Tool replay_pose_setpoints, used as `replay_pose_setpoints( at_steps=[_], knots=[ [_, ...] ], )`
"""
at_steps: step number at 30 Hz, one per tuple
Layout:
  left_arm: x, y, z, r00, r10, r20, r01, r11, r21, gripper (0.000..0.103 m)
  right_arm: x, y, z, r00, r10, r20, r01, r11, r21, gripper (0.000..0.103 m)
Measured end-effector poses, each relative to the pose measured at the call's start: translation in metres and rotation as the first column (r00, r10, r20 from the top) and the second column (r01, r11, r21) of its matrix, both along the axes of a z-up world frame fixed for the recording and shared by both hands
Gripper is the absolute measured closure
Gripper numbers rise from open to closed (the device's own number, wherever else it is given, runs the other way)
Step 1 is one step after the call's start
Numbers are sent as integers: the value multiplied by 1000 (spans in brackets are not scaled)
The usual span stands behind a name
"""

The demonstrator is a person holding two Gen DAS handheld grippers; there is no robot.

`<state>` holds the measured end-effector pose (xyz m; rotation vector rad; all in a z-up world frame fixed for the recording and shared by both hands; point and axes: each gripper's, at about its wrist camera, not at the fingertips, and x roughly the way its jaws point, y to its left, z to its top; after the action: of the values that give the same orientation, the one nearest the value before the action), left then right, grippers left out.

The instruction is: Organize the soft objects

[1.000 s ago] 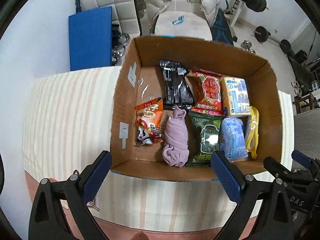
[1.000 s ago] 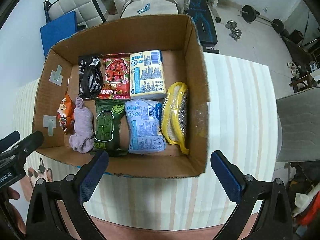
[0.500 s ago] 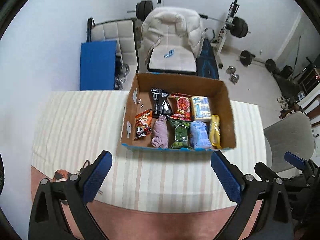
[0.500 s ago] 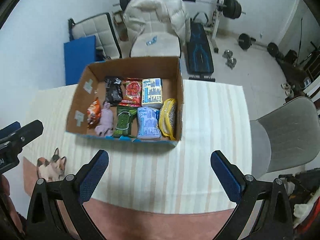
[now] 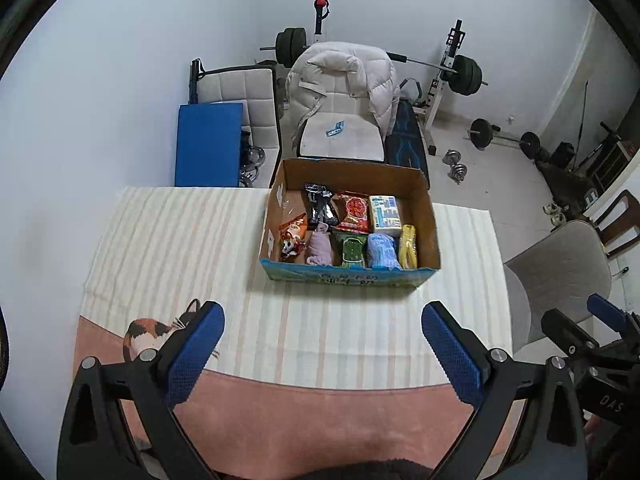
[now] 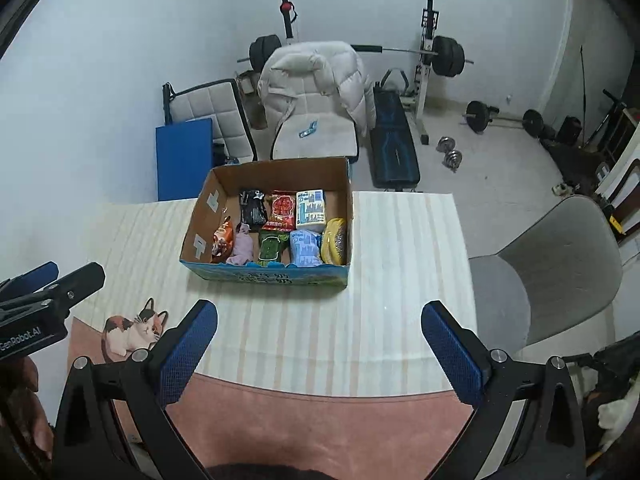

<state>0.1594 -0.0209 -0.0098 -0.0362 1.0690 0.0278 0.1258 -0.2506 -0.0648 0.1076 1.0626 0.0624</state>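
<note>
A table under a cream striped cloth (image 5: 168, 248) bears an open brown cardboard box (image 5: 430, 220) at its far edge.

Matt brown cardboard box (image 5: 433, 229) — glossy plastic snack packets (image 5: 353, 213), soft purple cloth (image 5: 319, 246).

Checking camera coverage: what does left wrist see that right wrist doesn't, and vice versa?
Only the left wrist view: the right gripper at its right edge, jaws open, nothing between them.

Only the right wrist view: the left gripper at its left edge with a hand below it, and the cat picture's face, which the left view mostly hides behind a finger.

Both: the cardboard box of packets on the striped tablecloth, the grey chair, the white jacket and the weight bench.
</note>
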Motion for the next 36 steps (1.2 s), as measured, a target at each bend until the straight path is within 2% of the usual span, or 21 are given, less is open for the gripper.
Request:
replay_pose_setpoints(
  at_steps=[9, 16, 20, 26, 36],
  knots=[
    [-24, -6, 19, 999, -10, 42, 11, 1000, -1, 2, -29, -2, 24, 1000, 20, 10, -20, 1000, -9, 0],
    [-25, -4, 26, 994, 16, 105, -16, 1000, 0, 2, -18, -6, 23, 999, -20, 44, 22, 999, -37, 0],
    [-23, -6, 27, 990, 16, 141, -20, 1000, 24, 2, -12, -1, 28, 998, -21, 66, 23, 999, -31, 0],
    [-20, -9, 25, 989, 8, 150, -17, 998, 56, 2, -7, 11, 41, 993, -6, 122, 14, 998, -63, 0],
    [-22, -2, 34, 983, 19, 183, -28, 998, 48, 2, -5, 22, 55, 988, 9, 153, 4, 996, -89, 0]
  ],
)
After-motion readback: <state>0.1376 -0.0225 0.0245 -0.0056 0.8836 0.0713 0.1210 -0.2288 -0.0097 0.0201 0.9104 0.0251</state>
